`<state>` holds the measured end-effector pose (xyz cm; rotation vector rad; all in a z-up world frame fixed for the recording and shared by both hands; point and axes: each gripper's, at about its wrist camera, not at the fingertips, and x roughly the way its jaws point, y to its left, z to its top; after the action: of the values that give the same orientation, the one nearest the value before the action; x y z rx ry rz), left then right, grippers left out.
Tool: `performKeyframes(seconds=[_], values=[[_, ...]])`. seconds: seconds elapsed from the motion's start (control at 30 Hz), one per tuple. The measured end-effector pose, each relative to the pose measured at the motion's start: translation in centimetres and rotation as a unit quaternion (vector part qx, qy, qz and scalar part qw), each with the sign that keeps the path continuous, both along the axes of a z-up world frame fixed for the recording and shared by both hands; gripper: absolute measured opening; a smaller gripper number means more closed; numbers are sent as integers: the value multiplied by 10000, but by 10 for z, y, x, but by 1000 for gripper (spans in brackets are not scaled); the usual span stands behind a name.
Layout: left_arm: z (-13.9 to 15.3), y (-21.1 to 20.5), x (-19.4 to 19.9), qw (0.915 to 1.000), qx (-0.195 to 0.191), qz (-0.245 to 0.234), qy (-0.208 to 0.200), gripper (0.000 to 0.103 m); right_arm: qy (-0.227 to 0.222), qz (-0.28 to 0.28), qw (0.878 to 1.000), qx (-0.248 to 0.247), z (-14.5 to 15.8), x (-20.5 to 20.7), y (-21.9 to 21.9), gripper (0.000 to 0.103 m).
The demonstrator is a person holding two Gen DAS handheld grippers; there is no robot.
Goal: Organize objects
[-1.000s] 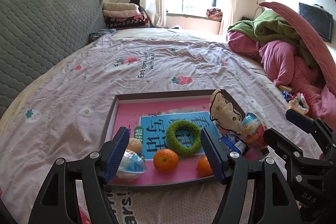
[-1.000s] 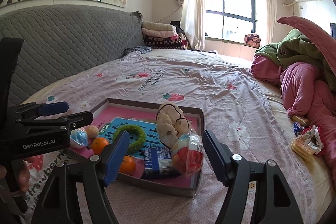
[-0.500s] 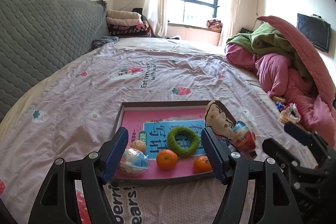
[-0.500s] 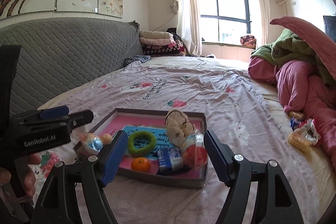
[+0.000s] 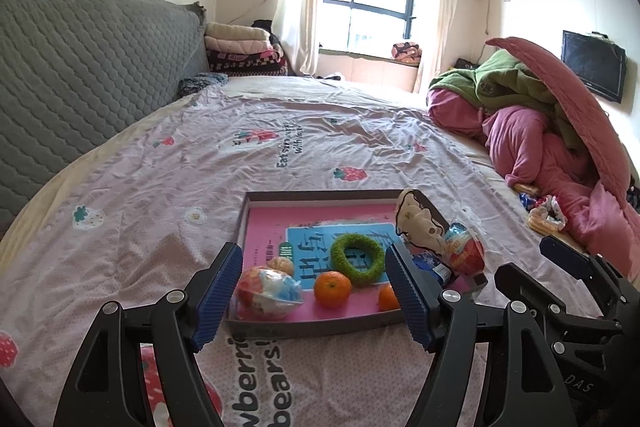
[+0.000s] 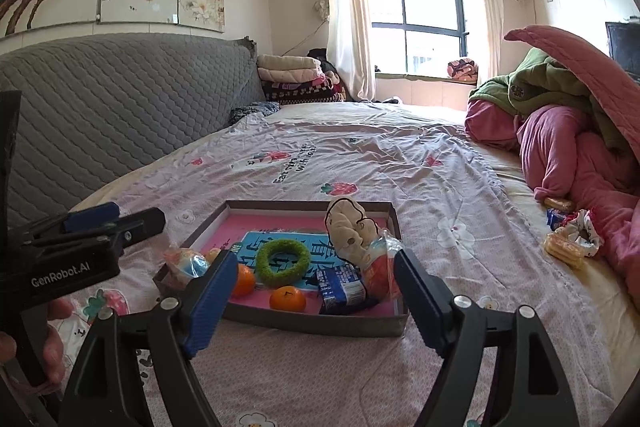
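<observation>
A shallow brown box [image 5: 308, 327] [image 6: 308, 323] with a pink floor lies on the bed. It holds a green fuzzy ring [image 5: 357, 259] [image 6: 283, 263], two oranges [image 5: 332, 289] [image 6: 287, 299], wrapped toy eggs [image 5: 268, 291] [image 6: 380, 273], a blue carton [image 6: 340, 287] and a beige plush toy [image 5: 418, 227] [image 6: 350, 231]. My left gripper [image 5: 316, 301] is open and empty, just short of the box's near edge. My right gripper [image 6: 312, 301] is open and empty, also in front of the box.
The bed sheet [image 5: 280, 155] stretches far ahead. Pink and green bedding [image 5: 540, 131] is piled at the right, with snack packets [image 6: 568, 243] beside it. A grey padded headboard [image 5: 80, 67] runs along the left. Folded blankets [image 5: 244, 47] sit at the far end.
Both grippers have drawn back from the box and risen slightly; the box now looks smaller and farther off. Both stay open and empty. The box's contents have not moved.
</observation>
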<state>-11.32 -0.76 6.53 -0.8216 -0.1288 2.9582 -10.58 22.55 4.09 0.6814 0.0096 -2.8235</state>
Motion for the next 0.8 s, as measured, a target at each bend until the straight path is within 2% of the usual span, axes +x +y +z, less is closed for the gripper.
performKeyframes(seconds=[0.4, 0.8], values=[[2, -10, 25, 10000, -3, -7, 11, 79, 56, -30, 9998, 196, 10, 18, -15, 80], [-18, -1, 47, 9994, -324, 121, -97, 80, -169, -33, 9995, 276, -9, 34, -15, 80]])
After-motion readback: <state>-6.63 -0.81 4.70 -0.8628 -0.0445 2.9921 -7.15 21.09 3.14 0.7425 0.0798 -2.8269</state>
